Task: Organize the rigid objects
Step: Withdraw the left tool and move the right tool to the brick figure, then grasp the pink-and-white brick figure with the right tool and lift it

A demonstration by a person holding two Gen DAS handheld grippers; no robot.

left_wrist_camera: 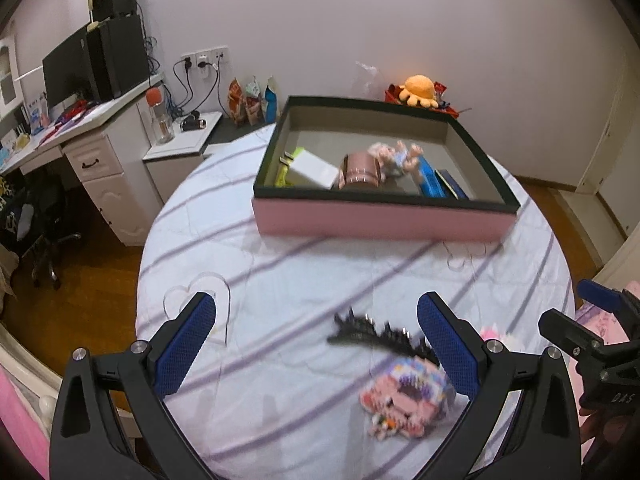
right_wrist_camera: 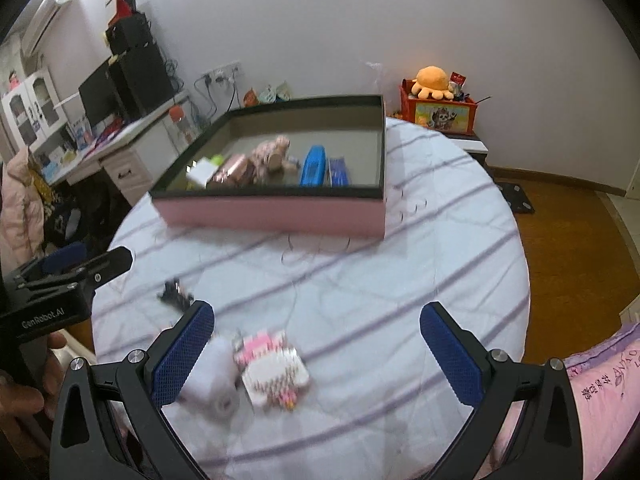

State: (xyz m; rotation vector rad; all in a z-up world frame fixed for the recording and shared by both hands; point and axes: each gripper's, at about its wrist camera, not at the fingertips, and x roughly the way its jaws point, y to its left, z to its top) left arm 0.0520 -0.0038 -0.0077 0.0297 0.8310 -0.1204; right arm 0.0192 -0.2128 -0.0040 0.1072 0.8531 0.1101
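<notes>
Pink block toy lies between open right claw.

Pink box, dark-rimmed, open-topped, rests on the striped bed sheet; it holds a white carton, rose-metallic cylinder, small doll and blue case. Nearer than the box, loose on the sheet: black hair clip, pink brick model, white roll.
</notes>
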